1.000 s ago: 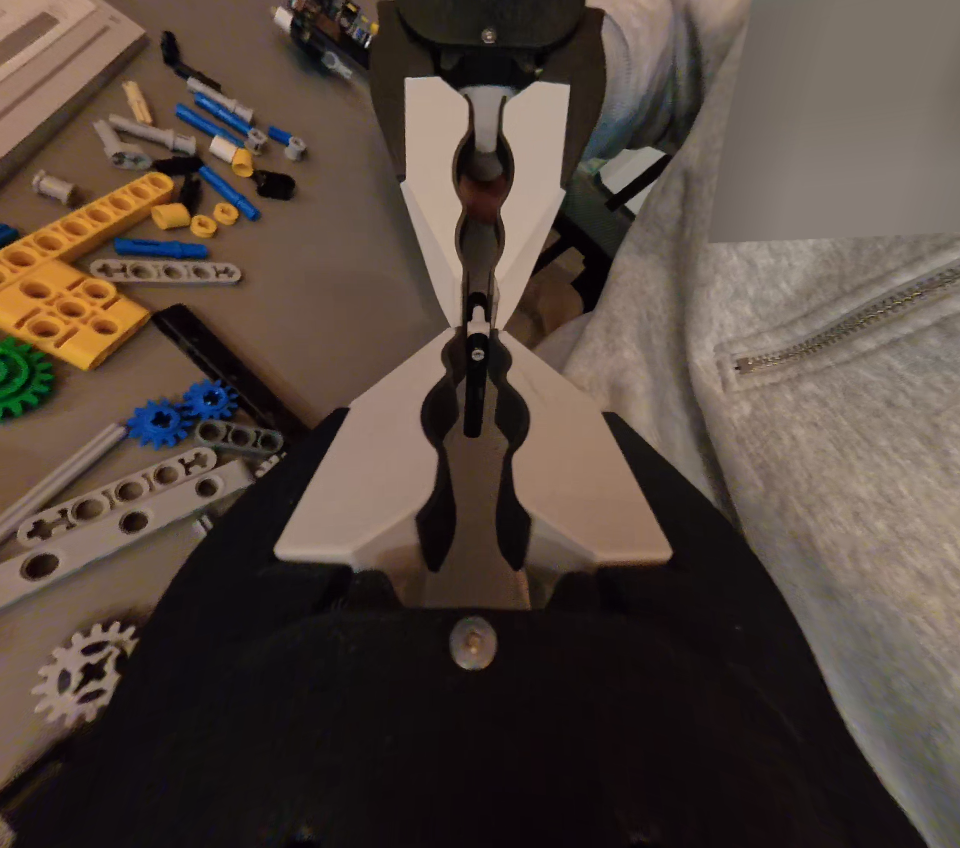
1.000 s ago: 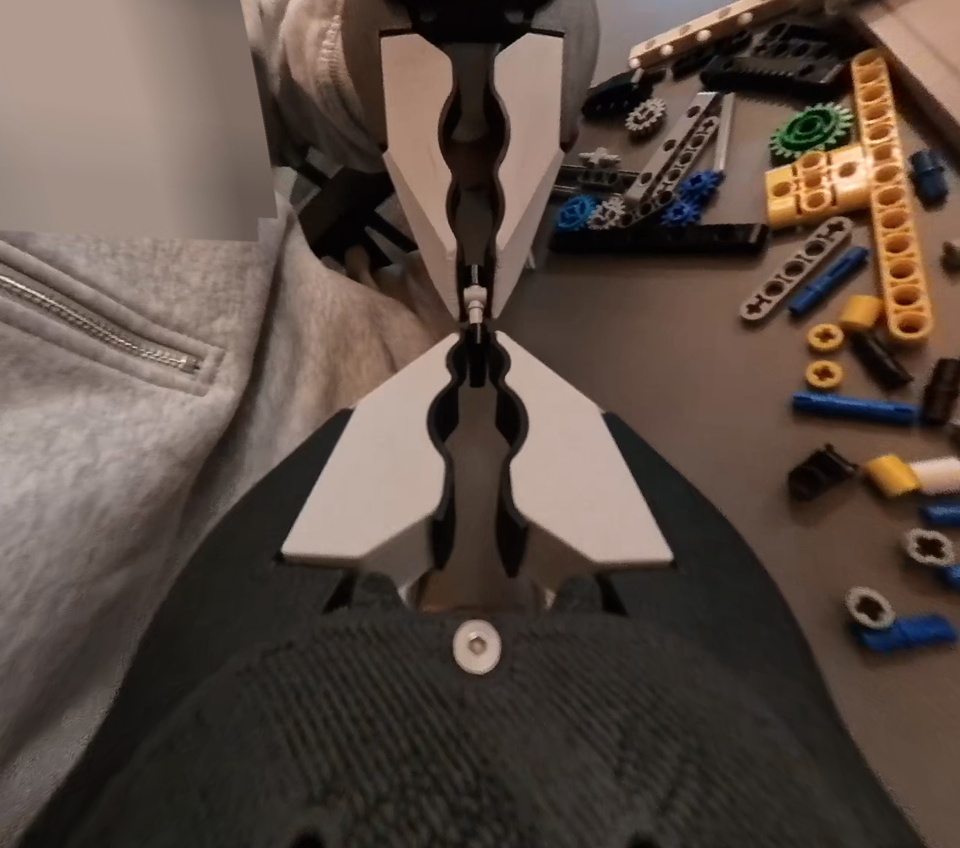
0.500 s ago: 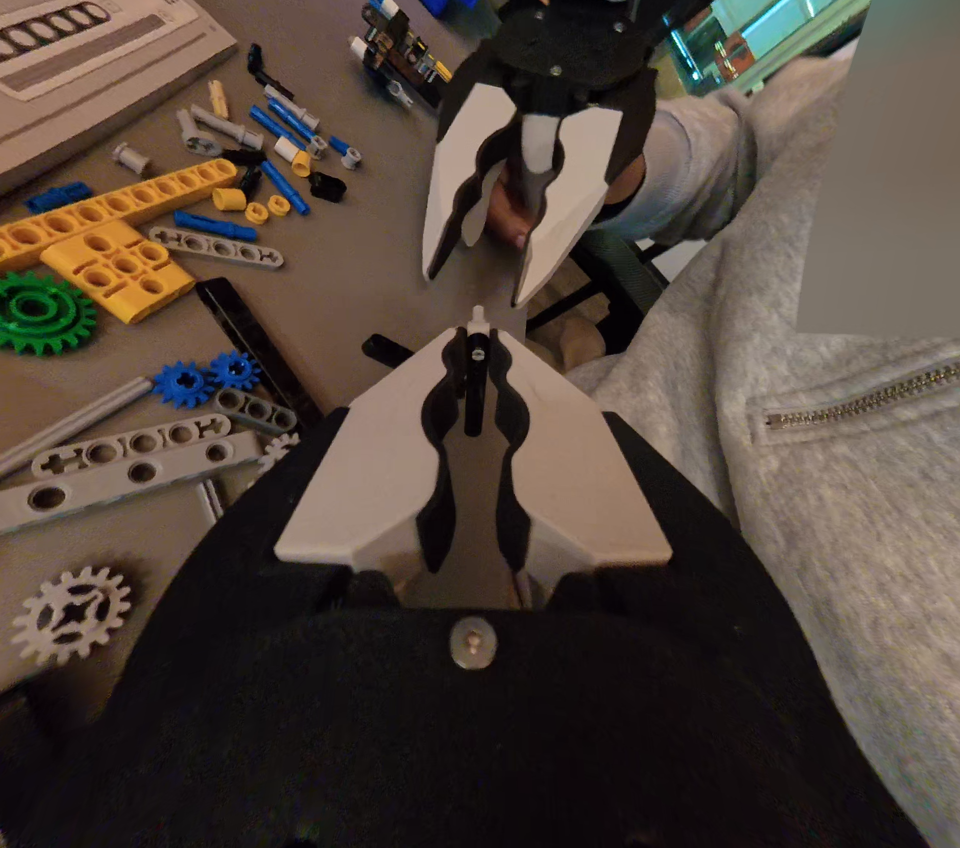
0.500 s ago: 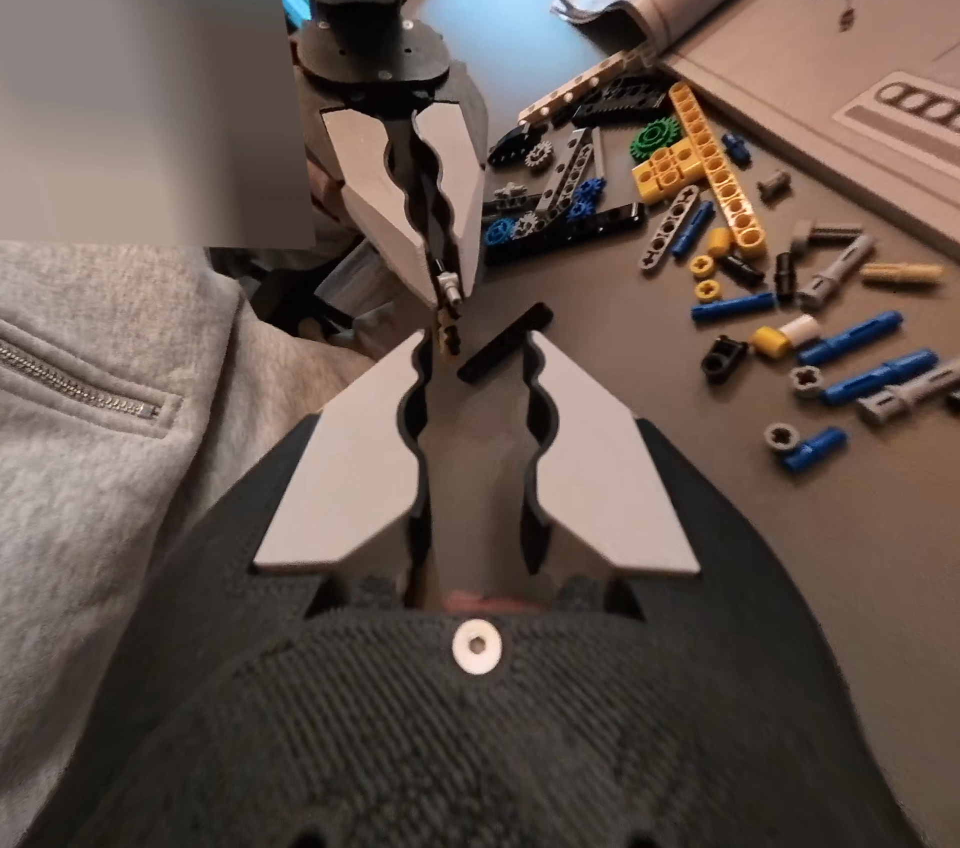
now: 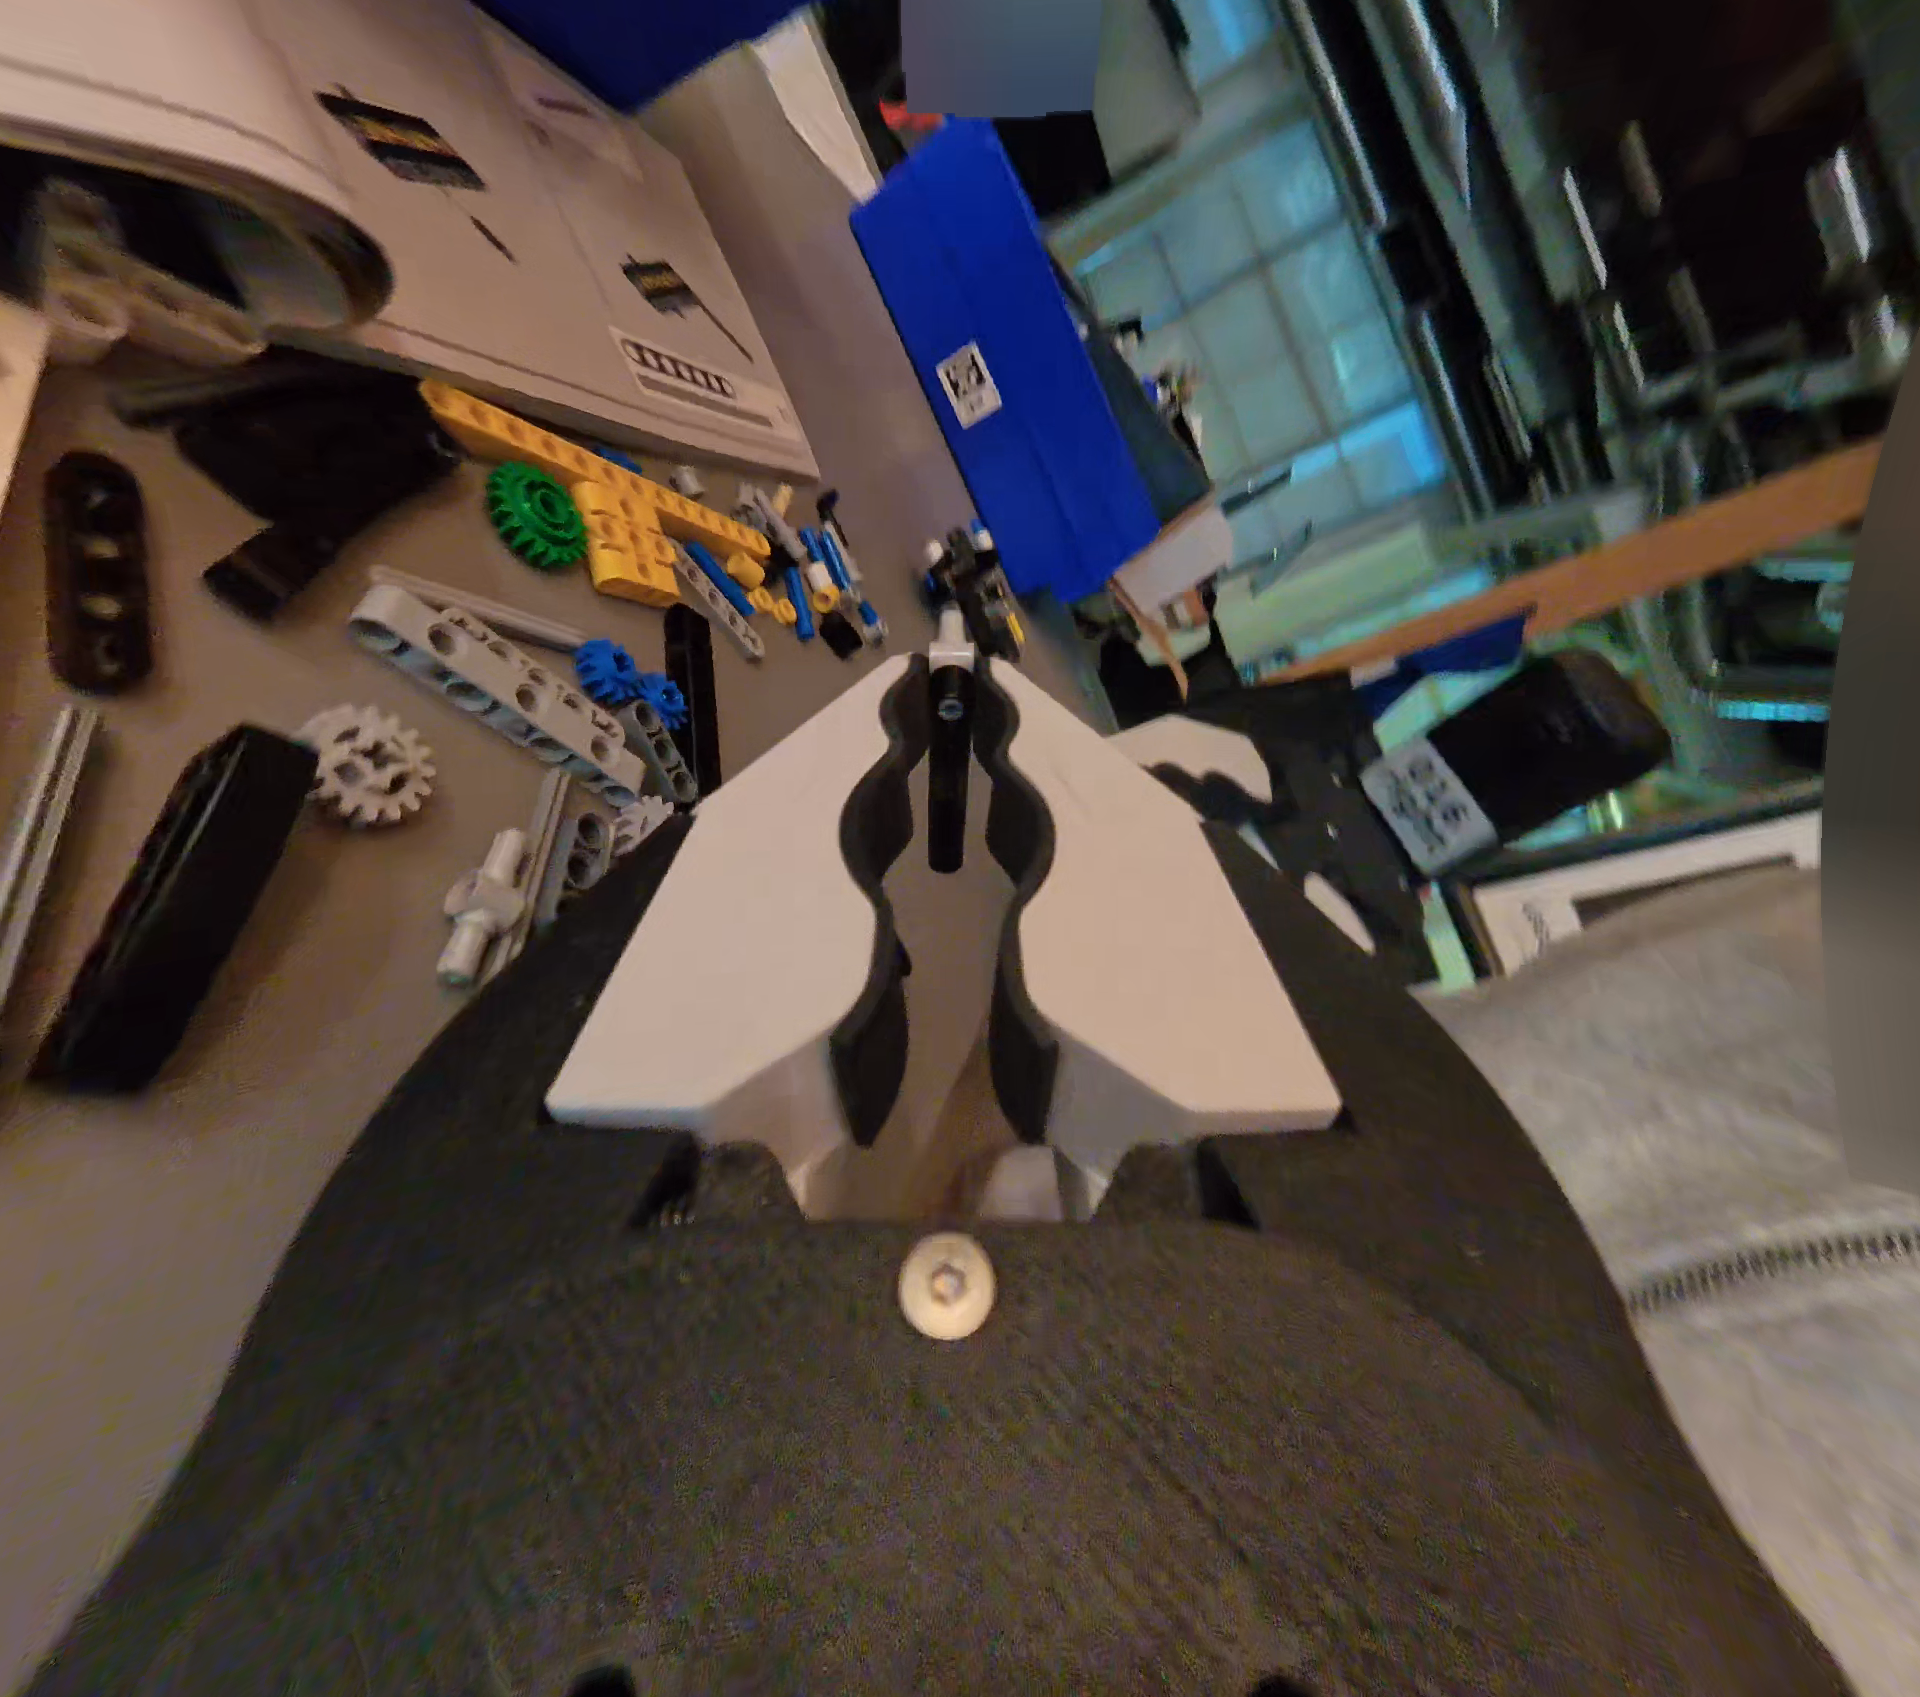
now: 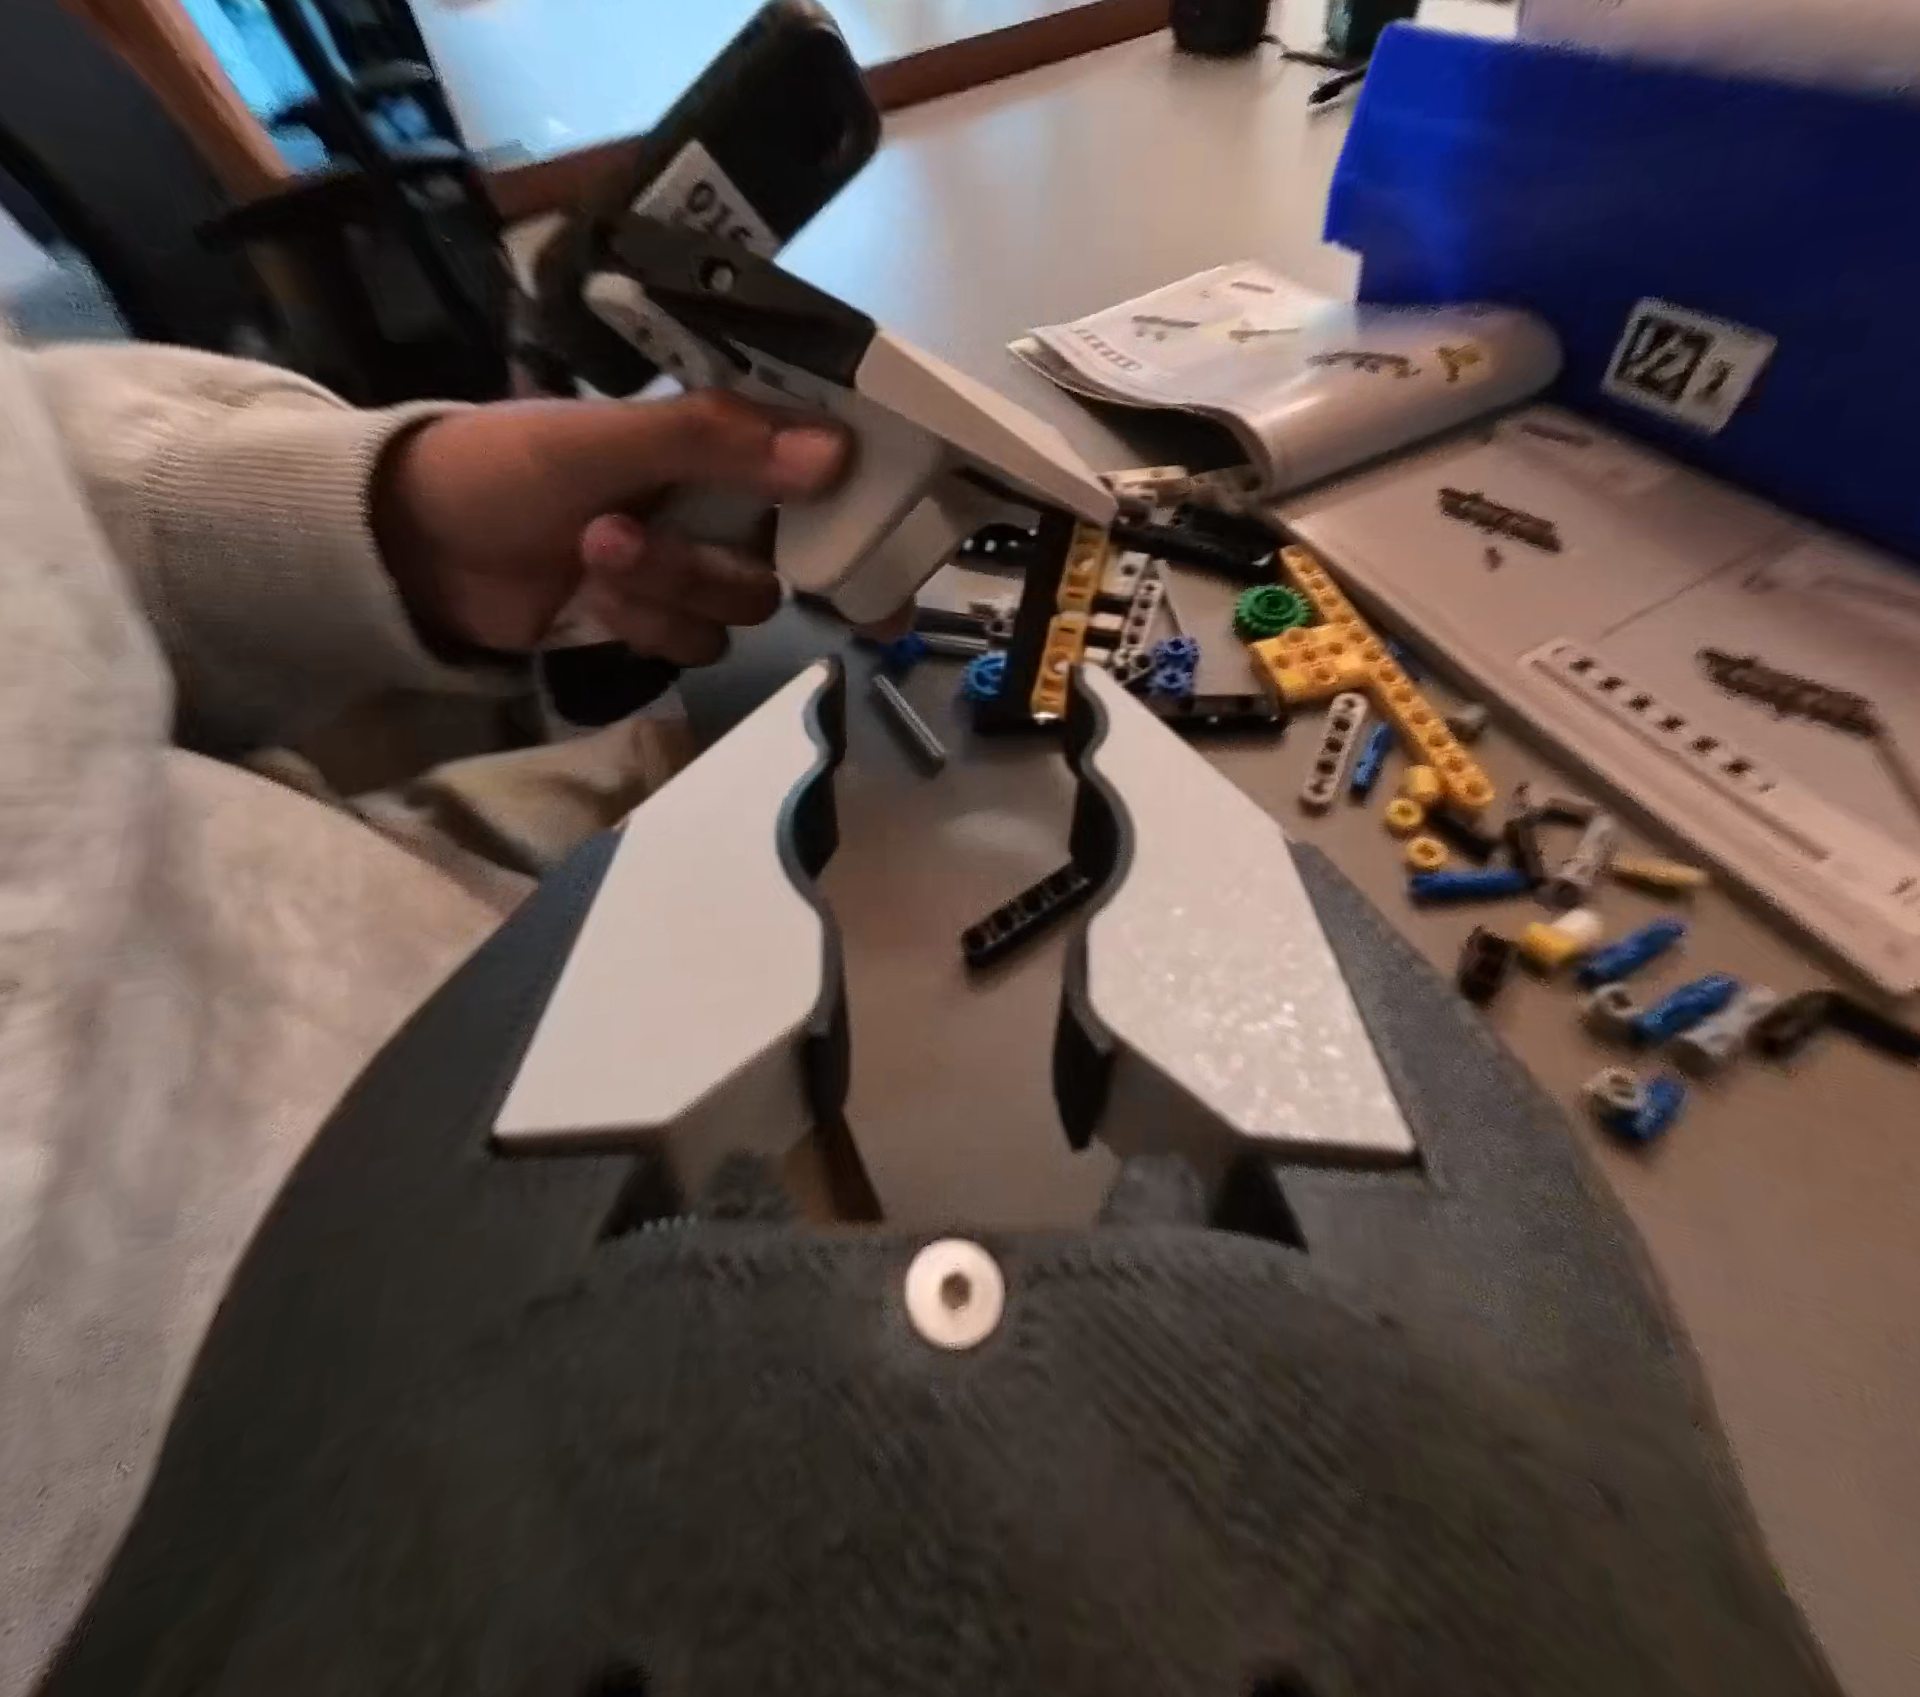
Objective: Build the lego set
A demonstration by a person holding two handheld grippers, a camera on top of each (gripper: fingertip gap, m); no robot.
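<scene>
My left gripper (image 5: 951, 673) is shut on a thin black lego piece (image 5: 945, 774) held upright between its fingers, with a small white pin (image 5: 951, 655) at its top end. In the right wrist view a hand (image 6: 592, 525) holds this left gripper (image 6: 1107, 496) tilted down over the loose parts. My right gripper (image 6: 956, 691) is open and empty above the table. A short black beam (image 6: 1029, 915) lies on the table below the gap between its fingers. A black and yellow built piece (image 6: 1070, 608) lies just beyond its fingertips.
Loose parts cover the grey table (image 6: 1039, 193): yellow beams (image 5: 623, 504), a green gear (image 5: 535, 509), a grey beam (image 5: 488, 681), a white gear (image 5: 369, 764), blue pins (image 6: 1631, 951). An instruction booklet (image 6: 1299, 380) and a blue bin (image 6: 1662, 245) stand behind them. A grey sleeve (image 6: 156, 556) is at left.
The grippers were tip to tip on the piece, then came apart. My right gripper has opened wide and drawn back. My left gripper has swung toward the parts, still holding the black piece.
</scene>
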